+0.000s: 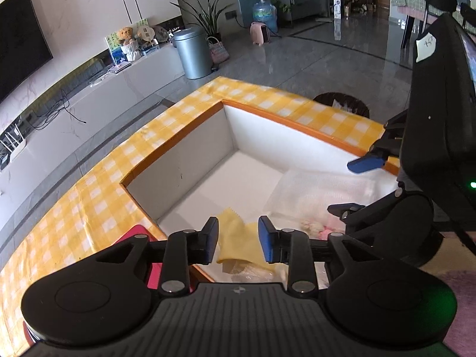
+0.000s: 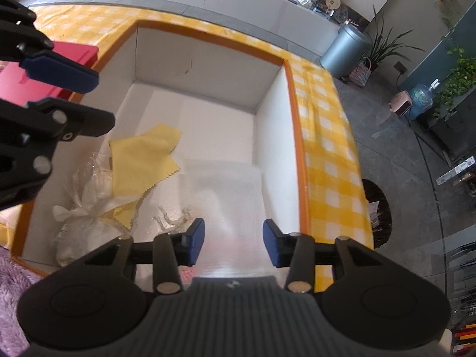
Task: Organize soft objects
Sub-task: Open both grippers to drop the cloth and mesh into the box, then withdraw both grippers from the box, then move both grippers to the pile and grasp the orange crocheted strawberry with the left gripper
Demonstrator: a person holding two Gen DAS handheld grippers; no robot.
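Observation:
A white box with an orange rim point(image 1: 300, 125) point(image 2: 294, 119) stands on the yellow checked table. Inside lie a yellow cloth point(image 2: 142, 160) point(image 1: 238, 244), a tied clear bag of white stuff point(image 2: 80, 223), a white foam sheet point(image 2: 229, 184) point(image 1: 324, 190) and something pink, mostly hidden point(image 1: 324, 232). My left gripper point(image 1: 238, 242) is open above the yellow cloth, holding nothing. My right gripper point(image 2: 234, 245) is open above the foam sheet, holding nothing. Each gripper shows in the other's view: the right one point(image 1: 366, 163), the left one point(image 2: 59, 71).
A red box point(image 2: 35, 74) point(image 1: 139, 235) sits left of the white box. Purple fluffy fabric point(image 2: 12, 282) point(image 1: 464, 297) lies at the near edge. A dark wastebasket point(image 1: 342, 104) stands on the floor beyond the table, a grey bin point(image 1: 192, 53) farther off.

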